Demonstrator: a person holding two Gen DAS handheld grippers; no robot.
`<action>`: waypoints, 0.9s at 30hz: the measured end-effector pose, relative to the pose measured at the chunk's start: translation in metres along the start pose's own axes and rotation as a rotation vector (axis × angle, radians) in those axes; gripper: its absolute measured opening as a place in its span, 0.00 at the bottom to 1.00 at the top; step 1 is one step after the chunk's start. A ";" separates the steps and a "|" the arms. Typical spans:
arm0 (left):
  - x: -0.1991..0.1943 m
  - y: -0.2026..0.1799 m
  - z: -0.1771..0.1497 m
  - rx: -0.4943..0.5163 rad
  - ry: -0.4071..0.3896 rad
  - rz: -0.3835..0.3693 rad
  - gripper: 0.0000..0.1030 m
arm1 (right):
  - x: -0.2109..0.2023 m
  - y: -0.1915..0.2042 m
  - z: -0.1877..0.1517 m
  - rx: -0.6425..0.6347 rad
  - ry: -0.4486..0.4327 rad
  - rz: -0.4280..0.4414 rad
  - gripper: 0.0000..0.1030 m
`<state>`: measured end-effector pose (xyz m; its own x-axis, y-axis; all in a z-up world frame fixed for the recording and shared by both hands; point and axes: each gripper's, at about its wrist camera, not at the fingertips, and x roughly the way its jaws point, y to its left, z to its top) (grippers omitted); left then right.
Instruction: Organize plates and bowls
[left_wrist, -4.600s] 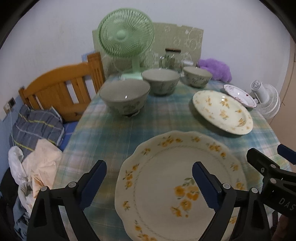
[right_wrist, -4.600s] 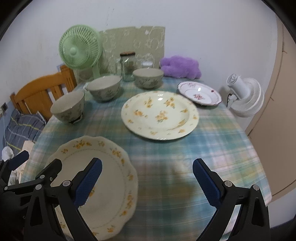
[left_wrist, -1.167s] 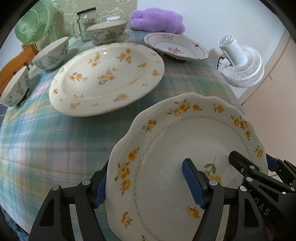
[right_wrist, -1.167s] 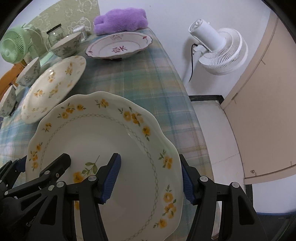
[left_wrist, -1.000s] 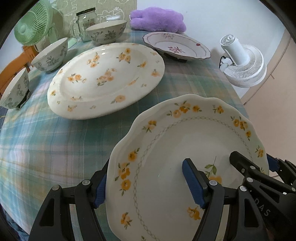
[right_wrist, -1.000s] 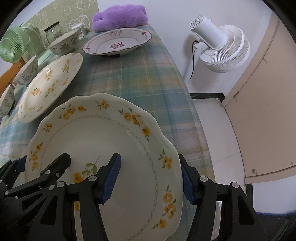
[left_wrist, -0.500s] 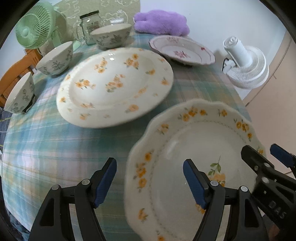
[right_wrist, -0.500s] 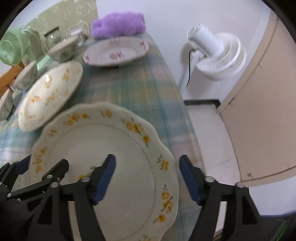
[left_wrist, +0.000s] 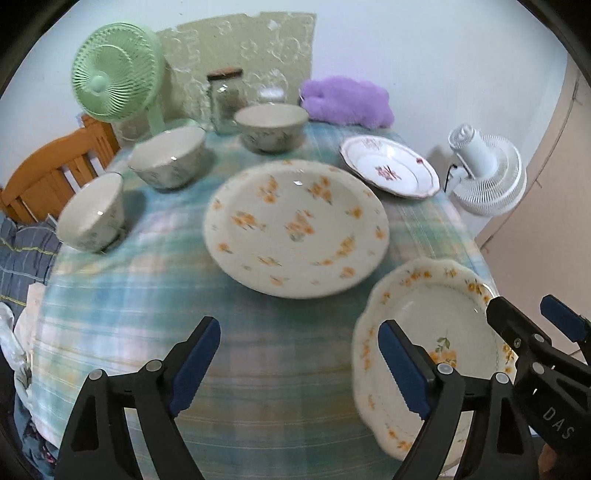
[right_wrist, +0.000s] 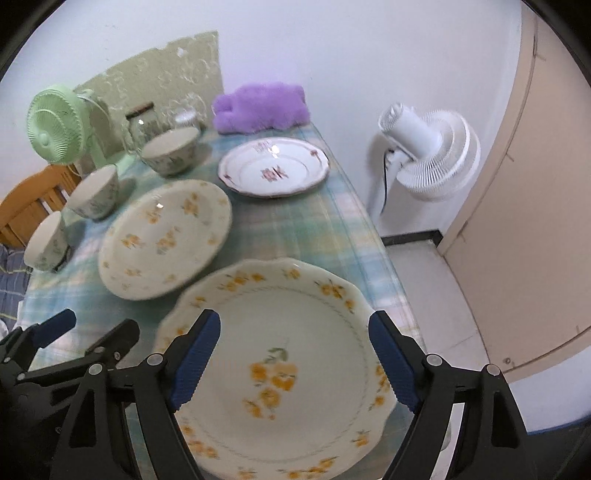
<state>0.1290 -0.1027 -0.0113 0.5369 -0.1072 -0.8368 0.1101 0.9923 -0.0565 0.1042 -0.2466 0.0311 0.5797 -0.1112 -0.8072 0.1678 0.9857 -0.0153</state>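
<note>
The scalloped plate (right_wrist: 280, 369) lies on the table (right_wrist: 317, 229) at its near right edge, beside the large flowered plate (right_wrist: 166, 236). Left gripper (left_wrist: 299, 369): jaws opening, nothing between them. Right gripper (right_wrist: 291, 365): jaws released, spread above the plate, not pressing it.

Risk: a jaw catching the rim could push the plate off the edge.

Legible marking: "DAS" on the right gripper body.
</note>
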 end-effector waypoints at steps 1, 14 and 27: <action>-0.003 0.005 0.002 0.000 -0.007 -0.001 0.86 | -0.003 0.005 0.002 -0.005 -0.006 0.000 0.82; 0.000 0.055 0.048 -0.053 -0.060 0.018 0.86 | -0.004 0.060 0.041 0.008 -0.049 0.036 0.82; 0.077 0.058 0.102 -0.065 -0.015 0.104 0.85 | 0.088 0.067 0.101 0.020 0.001 0.071 0.82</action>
<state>0.2621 -0.0600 -0.0236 0.5553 -0.0042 -0.8316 -0.0009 1.0000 -0.0057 0.2469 -0.2028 0.0181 0.5896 -0.0408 -0.8067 0.1425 0.9883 0.0541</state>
